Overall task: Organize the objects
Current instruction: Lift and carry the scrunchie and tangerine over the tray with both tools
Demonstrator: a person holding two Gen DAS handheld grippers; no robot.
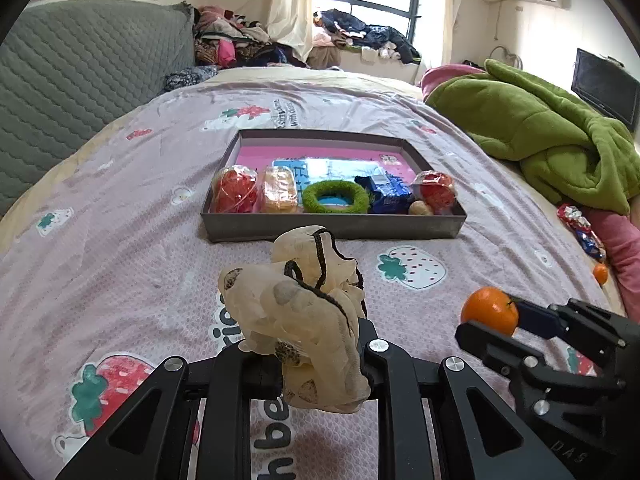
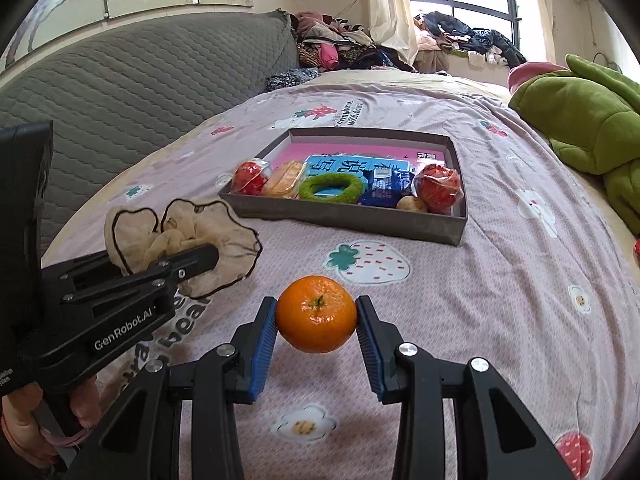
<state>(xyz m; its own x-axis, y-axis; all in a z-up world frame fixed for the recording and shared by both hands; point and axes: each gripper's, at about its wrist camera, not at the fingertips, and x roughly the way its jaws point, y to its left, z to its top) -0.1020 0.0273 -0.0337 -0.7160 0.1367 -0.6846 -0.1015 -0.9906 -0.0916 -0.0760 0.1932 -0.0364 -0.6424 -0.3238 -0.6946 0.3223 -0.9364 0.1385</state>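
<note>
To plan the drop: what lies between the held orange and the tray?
Only bare strawberry-print bedsheet lies between orange and tray, in the right wrist view.

Two oranges show: one held aloft, one far off on the bed. The one tray carries two wrapped red fruits, one green ring, one blue packet, one yellowish pack, perhaps one small potato. One cream scrunchie.
</note>
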